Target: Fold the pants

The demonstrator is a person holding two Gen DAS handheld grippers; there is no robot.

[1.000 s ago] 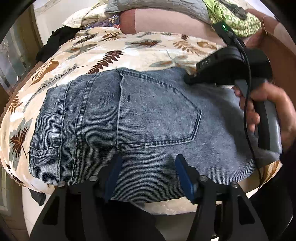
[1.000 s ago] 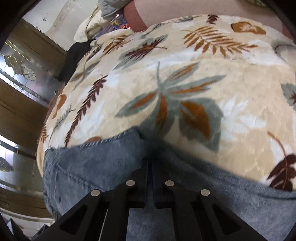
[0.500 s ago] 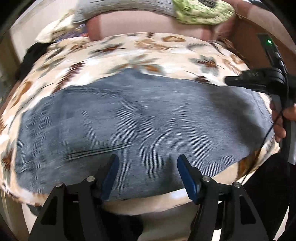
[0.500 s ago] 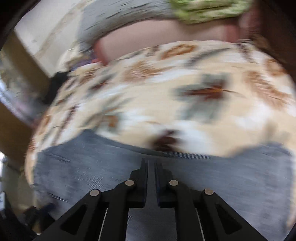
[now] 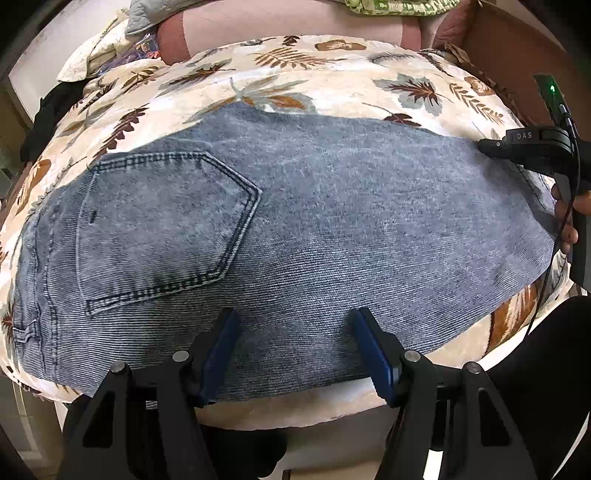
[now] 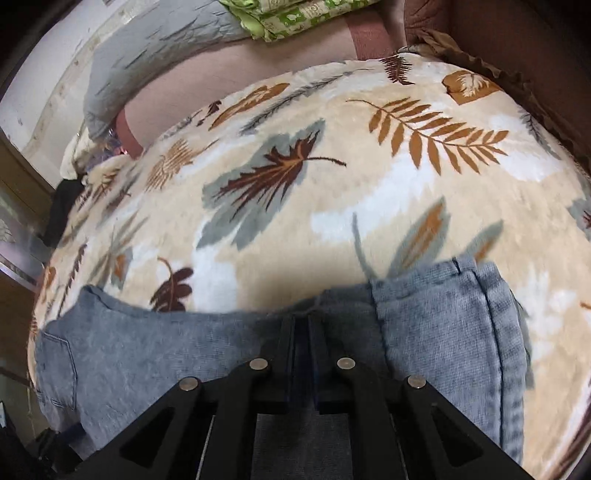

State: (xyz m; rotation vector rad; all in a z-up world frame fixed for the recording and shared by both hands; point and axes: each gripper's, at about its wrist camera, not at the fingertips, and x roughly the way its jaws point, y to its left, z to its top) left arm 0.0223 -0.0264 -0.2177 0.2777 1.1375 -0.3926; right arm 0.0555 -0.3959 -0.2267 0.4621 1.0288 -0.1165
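Observation:
Folded blue jeans (image 5: 295,229) lie flat on a leaf-print blanket (image 5: 332,74), back pocket (image 5: 159,221) at the left. My left gripper (image 5: 295,350) is open and empty, its blue pads over the jeans' near edge. My right gripper (image 6: 301,325) is shut, its tips at the jeans' (image 6: 443,332) far edge; whether cloth is pinched is hidden. It shows in the left wrist view (image 5: 524,151) at the jeans' right end, a hand on its handle.
The blanket (image 6: 332,184) covers a bed. A pink bolster (image 5: 277,22), grey quilt (image 6: 155,51) and green cloth (image 6: 295,14) lie at the back. Dark clothing (image 5: 51,110) lies at the far left. A brown headboard (image 5: 517,44) stands at the right.
The right gripper has slid right along the jeans' far edge to their right end. The left wrist view pulled back, then settled over the near edge.

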